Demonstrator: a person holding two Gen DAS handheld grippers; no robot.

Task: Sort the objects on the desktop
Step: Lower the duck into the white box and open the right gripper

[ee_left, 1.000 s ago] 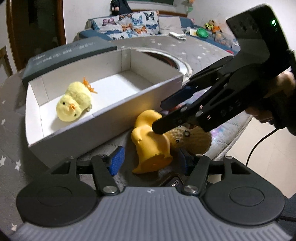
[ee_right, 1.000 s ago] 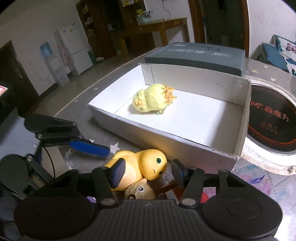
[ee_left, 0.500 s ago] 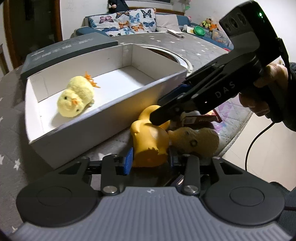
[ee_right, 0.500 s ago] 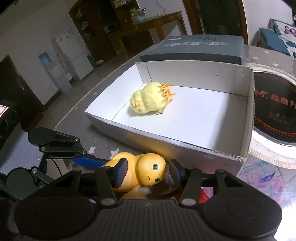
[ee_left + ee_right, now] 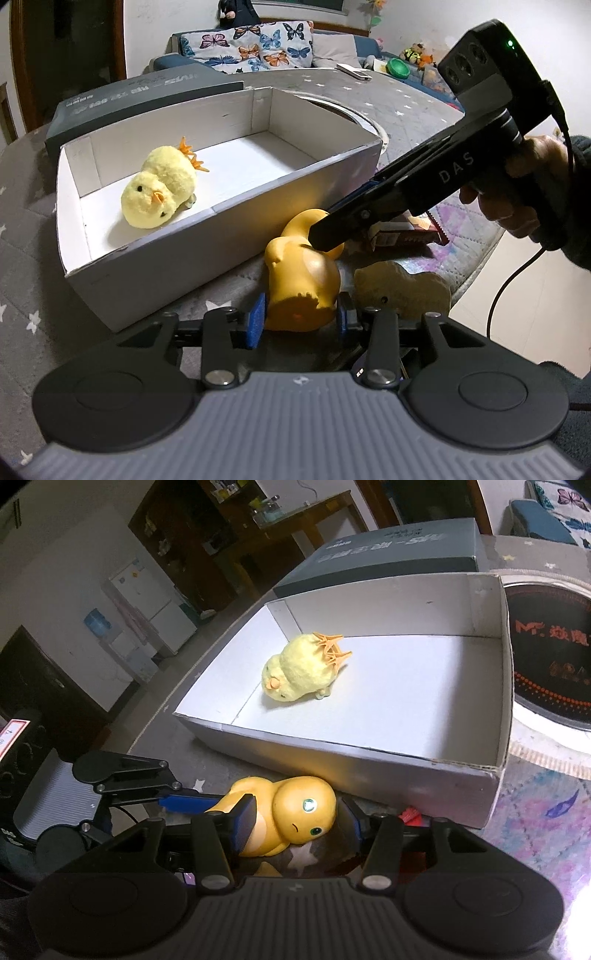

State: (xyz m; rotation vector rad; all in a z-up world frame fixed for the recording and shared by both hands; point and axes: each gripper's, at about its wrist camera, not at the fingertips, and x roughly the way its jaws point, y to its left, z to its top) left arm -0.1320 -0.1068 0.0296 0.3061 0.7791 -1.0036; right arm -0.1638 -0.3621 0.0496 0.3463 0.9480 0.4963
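Yellow duck toy (image 5: 301, 280) lies between both grippers' jaws beside the box (image 5: 207, 236).

Two grippers show: the left gripper (image 5: 301, 319) and the right gripper (image 5: 295, 821). One white open box (image 5: 221, 236) sits on the worktop, with one dark grey lid or closed box (image 5: 147, 92) on its far side. Soft and rubber animals come to three: one fluffy yellow chick (image 5: 160, 190) inside the white box, one orange-yellow duck (image 5: 301, 280) near it, and one tan animal figure (image 5: 402, 291) to the duck's right. One dark wrapped packet (image 5: 406, 236) lies beyond that figure.
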